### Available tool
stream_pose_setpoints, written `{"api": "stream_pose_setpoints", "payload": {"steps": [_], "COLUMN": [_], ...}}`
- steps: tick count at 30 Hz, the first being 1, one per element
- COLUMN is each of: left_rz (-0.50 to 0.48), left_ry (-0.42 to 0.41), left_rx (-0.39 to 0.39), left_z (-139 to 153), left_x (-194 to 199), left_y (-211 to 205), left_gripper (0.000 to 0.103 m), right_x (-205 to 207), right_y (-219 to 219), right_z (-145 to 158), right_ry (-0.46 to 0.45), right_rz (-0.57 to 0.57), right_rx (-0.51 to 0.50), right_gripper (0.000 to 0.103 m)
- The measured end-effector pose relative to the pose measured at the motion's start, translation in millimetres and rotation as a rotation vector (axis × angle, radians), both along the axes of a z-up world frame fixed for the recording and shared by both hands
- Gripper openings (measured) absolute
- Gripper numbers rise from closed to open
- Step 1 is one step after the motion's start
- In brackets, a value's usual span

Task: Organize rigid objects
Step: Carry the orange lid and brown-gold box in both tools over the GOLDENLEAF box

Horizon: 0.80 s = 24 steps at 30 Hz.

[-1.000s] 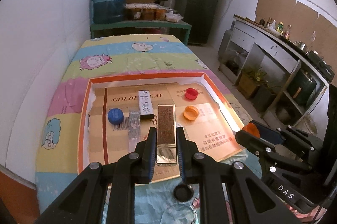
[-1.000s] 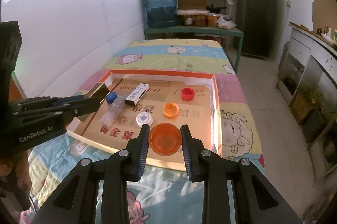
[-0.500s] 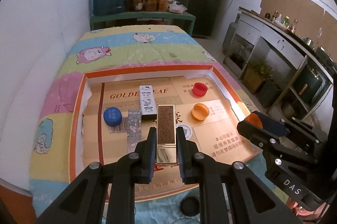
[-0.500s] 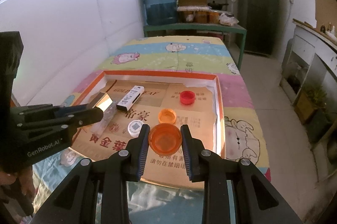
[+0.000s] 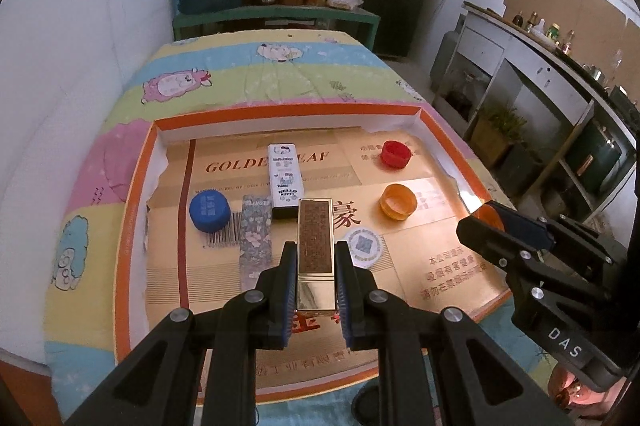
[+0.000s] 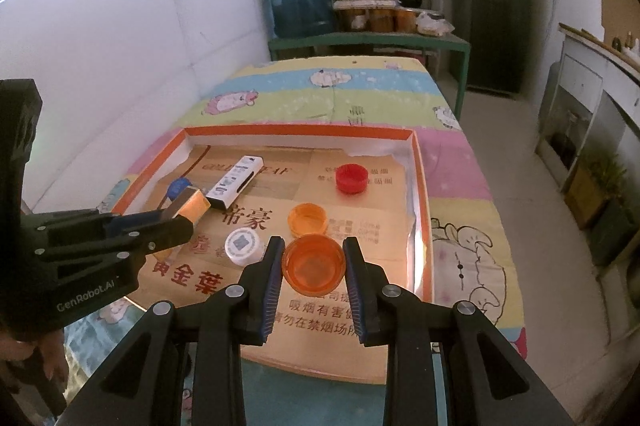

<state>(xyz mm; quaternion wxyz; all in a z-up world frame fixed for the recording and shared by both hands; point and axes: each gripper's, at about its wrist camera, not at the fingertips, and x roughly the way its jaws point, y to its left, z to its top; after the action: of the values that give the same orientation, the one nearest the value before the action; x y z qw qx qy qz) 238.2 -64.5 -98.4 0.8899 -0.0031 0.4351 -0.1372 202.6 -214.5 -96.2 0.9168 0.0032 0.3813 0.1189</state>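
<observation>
**Inspector A:** Left wrist view. The left claw (image 5: 315, 268) is clamped on a gold rectangular box (image 5: 315, 246), low in the centre of the frame, the box pointing away from the camera and held above the orange-rimmed tray (image 5: 138, 181). Beyond the box, on the tray's cardboard lining: a white printed box (image 5: 285, 183), a floral flat box (image 5: 256, 238) at its lower left, and a blue cap (image 5: 209, 211) left of that.

**Inspector B:** And the right half of that frame?

**Inspector A:** A red cap (image 5: 395, 153) at upper right of the tray, an orange cap (image 5: 398, 201) below it, a white round lid (image 5: 363, 244) just right of the held box. The right claw (image 5: 486, 222) enters from the right edge, an orange lid showing at its tip.

**Inspector B:** Right wrist view?

**Inspector A:** The right claw (image 6: 314, 266) is clamped on an orange lid (image 6: 313, 264), open side up, low centre, over the near part of the tray (image 6: 420, 185). The smaller orange cap (image 6: 307, 220) lies just beyond it, the red cap (image 6: 351, 177) farther up, the white round lid (image 6: 243, 246) to the left. The left claw (image 6: 188, 209) comes in from the left edge with the gold box (image 6: 192, 203) in its tip. The tray rests on a bench under a pastel cartoon cloth (image 6: 340, 97).
</observation>
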Motion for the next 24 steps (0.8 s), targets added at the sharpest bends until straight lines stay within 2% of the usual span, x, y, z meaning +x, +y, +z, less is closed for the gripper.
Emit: {"api": "stream_pose_setpoints", "payload": {"steps": [24], "left_rz": [-0.009], "left_ry": [0.048], "left_rx": [0.033], "left_z": [-25], "left_x": [13], "left_y": [-10], "left_gripper": [0.018], "right_x": [15], "right_y": [0], "right_z": [-25], "right_ry": [0.059], "right_rz": [0.005], "right_rx": [-0.018], "right_gripper": [0.030]}}
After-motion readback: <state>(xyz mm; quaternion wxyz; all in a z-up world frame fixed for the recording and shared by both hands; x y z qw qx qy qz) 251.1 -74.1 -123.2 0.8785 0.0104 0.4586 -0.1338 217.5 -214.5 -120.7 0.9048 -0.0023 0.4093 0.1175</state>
